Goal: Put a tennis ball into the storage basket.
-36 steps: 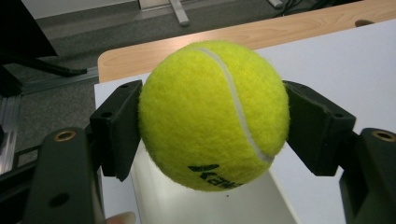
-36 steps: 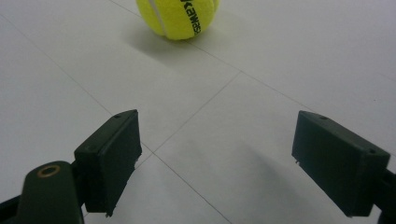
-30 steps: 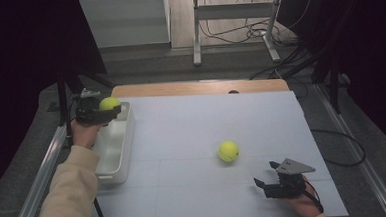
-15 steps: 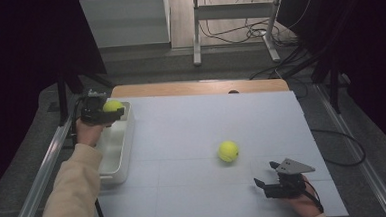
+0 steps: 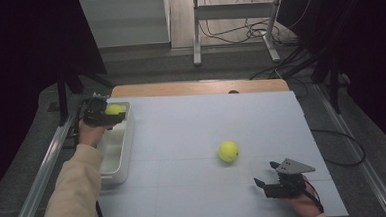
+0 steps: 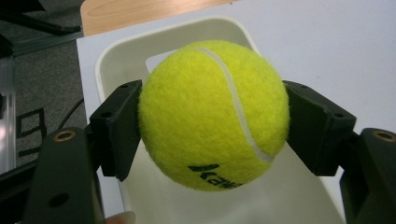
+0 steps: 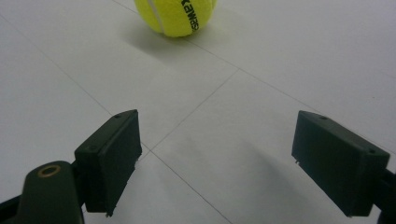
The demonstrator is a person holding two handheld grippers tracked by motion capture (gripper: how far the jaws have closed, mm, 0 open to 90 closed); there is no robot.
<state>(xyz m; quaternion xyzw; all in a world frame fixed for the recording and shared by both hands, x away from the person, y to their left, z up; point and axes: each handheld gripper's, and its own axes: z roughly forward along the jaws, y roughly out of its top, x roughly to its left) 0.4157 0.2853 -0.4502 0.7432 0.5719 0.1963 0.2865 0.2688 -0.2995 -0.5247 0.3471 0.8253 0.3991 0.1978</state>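
Observation:
My left gripper (image 5: 110,113) is shut on a yellow tennis ball (image 5: 114,109) and holds it above the far end of a white tray (image 5: 117,161) at the table's left edge. In the left gripper view the ball (image 6: 212,114) sits squeezed between both black jaws, with the tray (image 6: 140,46) under it. A second tennis ball (image 5: 228,151) lies loose on the white table top. My right gripper (image 5: 266,183) stands open near the front edge, a short way in front of and to the right of that ball. Its own view has the ball (image 7: 175,16) ahead of the spread jaws.
The white table top (image 5: 207,123) has a wooden strip (image 5: 200,87) along its far edge. A metal rail (image 5: 44,171) runs along the left side beside the tray. Cables and a desk frame (image 5: 237,31) lie on the floor beyond the table.
The left gripper with its ball has shifted slightly nearer and lower over the tray's far end. The right gripper and the loose ball have not moved.

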